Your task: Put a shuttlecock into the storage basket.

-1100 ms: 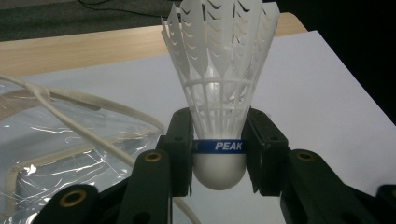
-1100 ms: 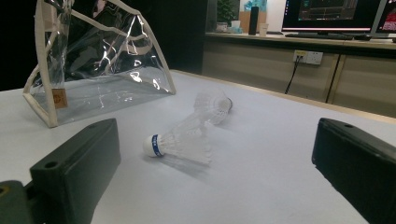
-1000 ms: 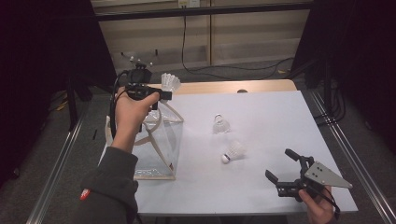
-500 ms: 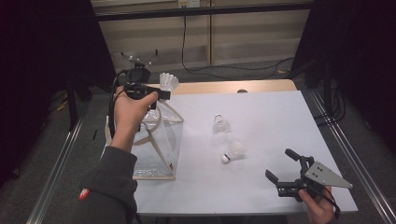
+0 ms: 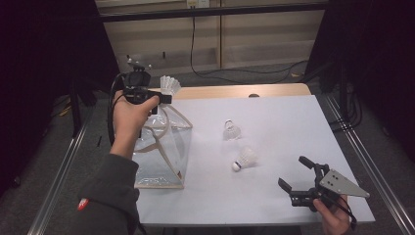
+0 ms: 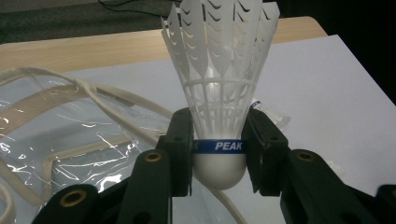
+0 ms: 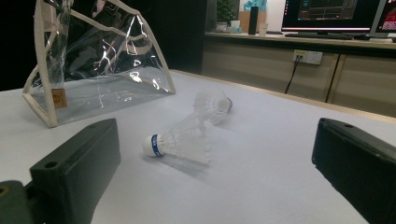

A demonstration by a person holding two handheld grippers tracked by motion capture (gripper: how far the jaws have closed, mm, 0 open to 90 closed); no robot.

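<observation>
Nothing has shifted: left gripper [image 5: 164,98] stays clenched on the white feathered shuttlecock [image 5: 170,85] above the clear plastic bag [image 5: 164,147]. Its own view reveals blue "PEAK" lettering. Right gripper [image 5: 299,172] gapes, released, near the table's [image 5: 293,117] front edge; open tabletop lies ahead.

High view looked forward and down over table [image 5: 274,122]. Left gripper view sat close, above bag [image 6: 70,135]. Right gripper view sat low, near tabletop. All three shared bag, table.

White feathered shuttlecock [image 6: 218,116], blue-banded cork, upright, clamped above clear bag [image 5: 164,147]
</observation>
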